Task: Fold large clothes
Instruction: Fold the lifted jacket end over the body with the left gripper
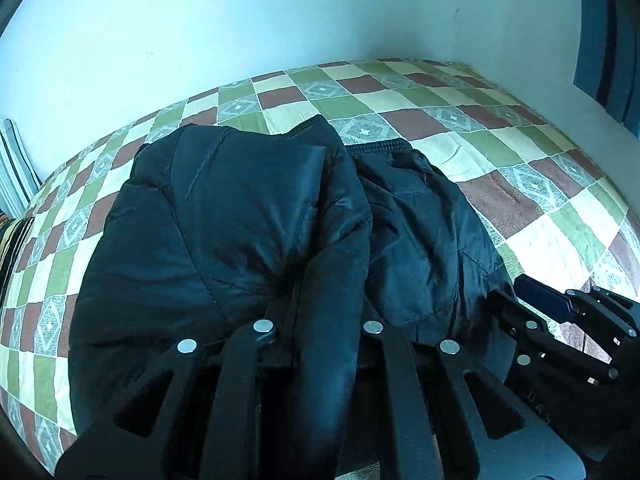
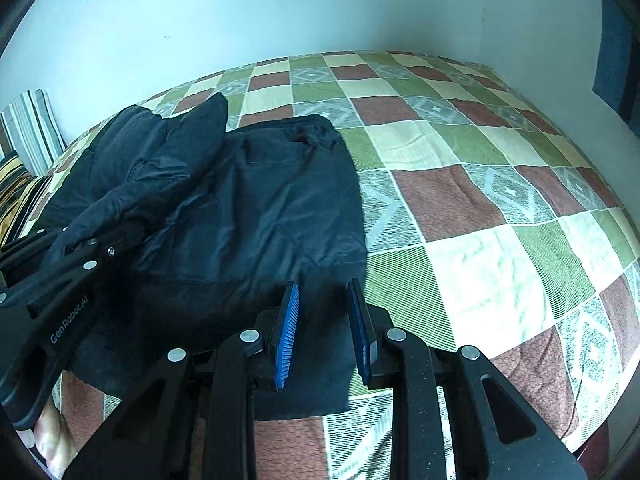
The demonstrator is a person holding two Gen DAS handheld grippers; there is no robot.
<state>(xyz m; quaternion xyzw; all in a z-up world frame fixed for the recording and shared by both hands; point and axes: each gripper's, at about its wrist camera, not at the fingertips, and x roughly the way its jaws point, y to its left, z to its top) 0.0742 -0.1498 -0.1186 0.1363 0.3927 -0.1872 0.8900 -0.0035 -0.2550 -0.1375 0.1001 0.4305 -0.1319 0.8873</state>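
I'm looking down at a black jacket (image 1: 240,216) lying on the bed (image 1: 520,160), which is wearing a checked green, brown and cream cover. The jacket is sitting toward the near edge of the bed, closer to the left side, w/ the far edge and right side of the cover lying bare. 1 puffy flap is lying folded over the rest, so the jacket is showing 2 layers, the upper 1 bulging on the left.

My left gripper (image 1: 320,320) is clamping a fold of the jacket: cloth is bunching up between the 2 arms and hiding the pads, which are sitting nearly together on it.

My right gripper (image 2: 324,332) is resting at the near right corner of the jacket. Its 2 blue pads (image 2: 289,332) are standing a little apart w/ dark cloth lying between them; can't tell if they're actually pressing on it.

A striped pillow (image 2: 30,128) is leaning at the far left corner of the bed against the pale wall (image 2: 280,8). Part of a hand (image 2: 52,436) is showing under the left gripper in the right wrist view.
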